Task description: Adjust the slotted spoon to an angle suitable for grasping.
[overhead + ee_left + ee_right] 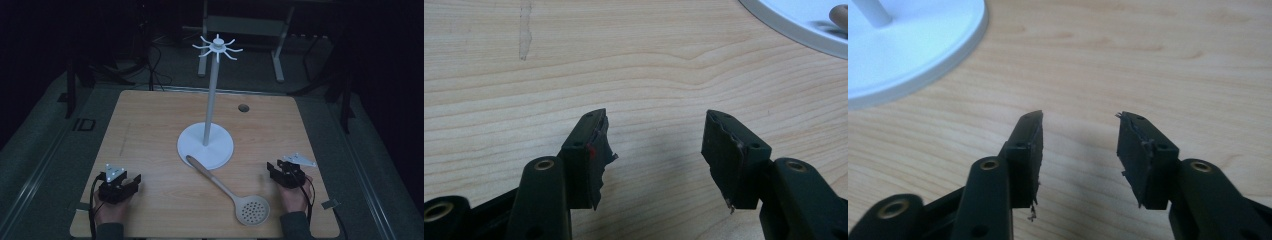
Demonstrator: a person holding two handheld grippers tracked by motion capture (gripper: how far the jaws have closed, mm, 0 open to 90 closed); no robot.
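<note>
On the wooden table [150,125], the slotted spoon [230,187] lies diagonally, bowl nearest.

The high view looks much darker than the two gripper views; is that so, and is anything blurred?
High view: dim, the surroundings nearly black, yet the table and slotted spoon stay readable. Left gripper view: bright and even, with the tongs sharp and the stand base soft at the corner. Right gripper view: bright, a faint shadow under the tongs.
</note>
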